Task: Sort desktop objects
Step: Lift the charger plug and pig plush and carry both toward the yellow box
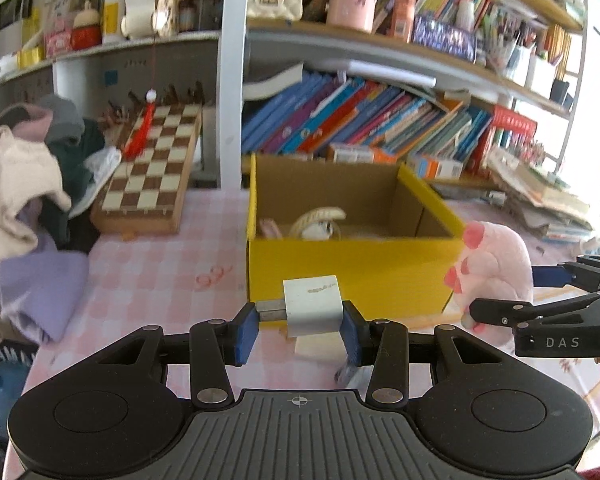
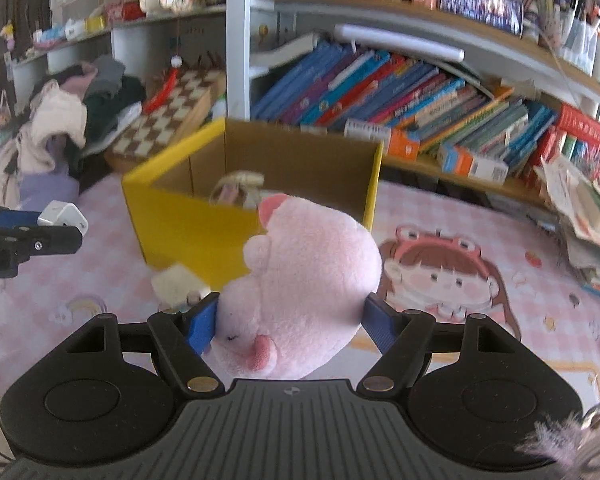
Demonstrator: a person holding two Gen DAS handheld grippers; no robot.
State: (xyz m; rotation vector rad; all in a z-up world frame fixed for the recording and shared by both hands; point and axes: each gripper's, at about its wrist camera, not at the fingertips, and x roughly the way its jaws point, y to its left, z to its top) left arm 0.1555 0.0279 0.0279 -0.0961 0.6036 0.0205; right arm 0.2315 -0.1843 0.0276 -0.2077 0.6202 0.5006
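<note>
A: Left gripper point(image 1: 300, 326) status?
B: Clamping a white charger point(image 1: 314, 306) between its blue pads point(image 1: 246, 330), jaws about half closed on it. It's hanging above the pink checked mat point(image 1: 160, 272), just near of the yellow box point(image 1: 352, 268).
A: Right gripper point(image 2: 290, 320)?
B: Squeezing a pink plush point(image 2: 308, 276), jaws fairly wide around it. Plush is filling the gap, also off the mat, near the box's near-right corner.
A: Box contents?
B: Open top, cardboard inside. A beige woven thing point(image 1: 320, 218) is lying on the bottom, with something pink beside it at left. Too blurred to name either.
A: Anything loose on the mat?
B: A small cream block point(image 2: 176, 282) is sitting just near of the box, between the two grippers.
A: Surroundings?
B: Chessboard point(image 1: 152, 168) is leaning far left of the box, clothes pile point(image 1: 24, 184) left of that. Books point(image 1: 360, 120) are slanting on the shelf behind the box.
</note>
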